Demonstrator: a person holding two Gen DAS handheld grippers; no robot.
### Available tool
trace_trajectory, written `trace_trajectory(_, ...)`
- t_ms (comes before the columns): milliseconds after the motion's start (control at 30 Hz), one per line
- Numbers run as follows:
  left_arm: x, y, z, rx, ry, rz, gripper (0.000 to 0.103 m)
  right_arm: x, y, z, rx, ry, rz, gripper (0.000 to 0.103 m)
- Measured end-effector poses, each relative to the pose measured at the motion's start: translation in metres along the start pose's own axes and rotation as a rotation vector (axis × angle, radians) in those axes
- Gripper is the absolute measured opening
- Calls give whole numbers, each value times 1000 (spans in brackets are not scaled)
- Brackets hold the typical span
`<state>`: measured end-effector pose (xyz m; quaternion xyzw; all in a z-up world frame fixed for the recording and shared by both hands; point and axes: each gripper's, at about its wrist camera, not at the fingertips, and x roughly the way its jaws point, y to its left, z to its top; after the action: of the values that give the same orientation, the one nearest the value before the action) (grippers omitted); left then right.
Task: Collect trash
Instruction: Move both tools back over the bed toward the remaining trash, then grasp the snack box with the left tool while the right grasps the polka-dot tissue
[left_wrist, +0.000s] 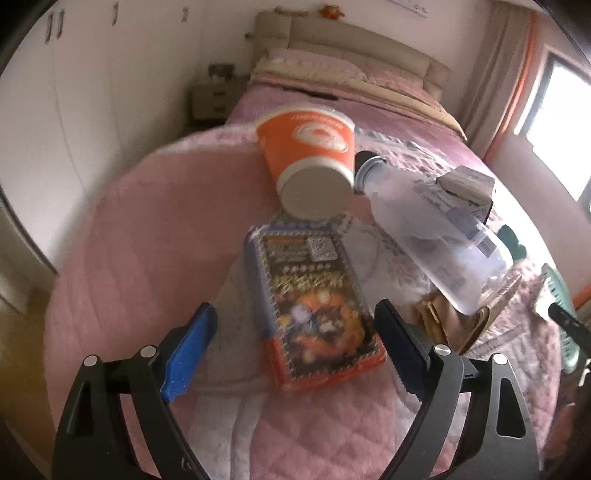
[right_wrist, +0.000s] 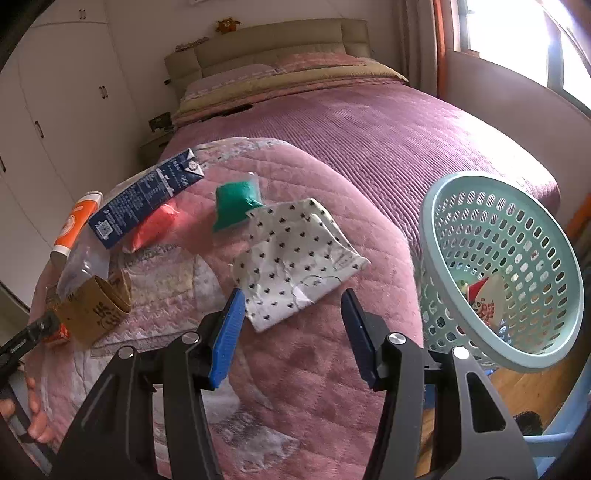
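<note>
Snack box (left_wrist: 317, 306) lengthwise between left claw (left_wrist: 295, 343) tips

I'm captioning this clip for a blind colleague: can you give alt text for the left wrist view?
The open left gripper hovers over a colourful snack packet lying between its fingers on a pink quilt. Beyond it lie a tipped orange paper cup and a clear plastic bottle.
</note>
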<state>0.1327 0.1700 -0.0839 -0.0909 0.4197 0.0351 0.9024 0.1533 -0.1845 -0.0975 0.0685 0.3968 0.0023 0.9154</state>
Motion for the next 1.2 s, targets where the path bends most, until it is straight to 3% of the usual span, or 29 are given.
trace_trajectory(133,0,-1,-3,4,-8,-43,75,7,-3,8,29,13,14,52)
trace_trajectory(267,-7,2,-8,-6,-33,-95,50,19,-2,18,61,36,21,56)
trace_trajectory(500,-6,0,-13,-11,-37,-138,50,38,17,26,39,59,-4,61)
trace_trajectory(600,-2,3,-11,-28,-30,-161,55,42,26,25,-2,54,-49,67)
trace_trajectory(733,-1,0,-10,-5,-22,-169,71,42,31,23,-21,51,-86,66)
trace_trajectory(767,-1,-3,-10,5,-19,-162,76,41,31,22,-22,47,-104,64)
trace_trajectory(800,0,-4,-9,12,-19,-155,77,41,31,21,-23,42,-126,53)
trace_trajectory(833,0,-5,-8,11,-20,-137,77,41,30,22,-23,39,-131,44)
trace_trajectory(933,2,-2,-4,-4,-13,-137,72,37,31,20,-29,27,-124,29)
trace_trajectory(1000,3,-2,-2,-10,-4,-114,60,34,32,21,-38,13,-122,21)
trace_trajectory(1200,-7,-1,-4,-4,-18,-104,58,6,36,13,-53,-51,-71,14)
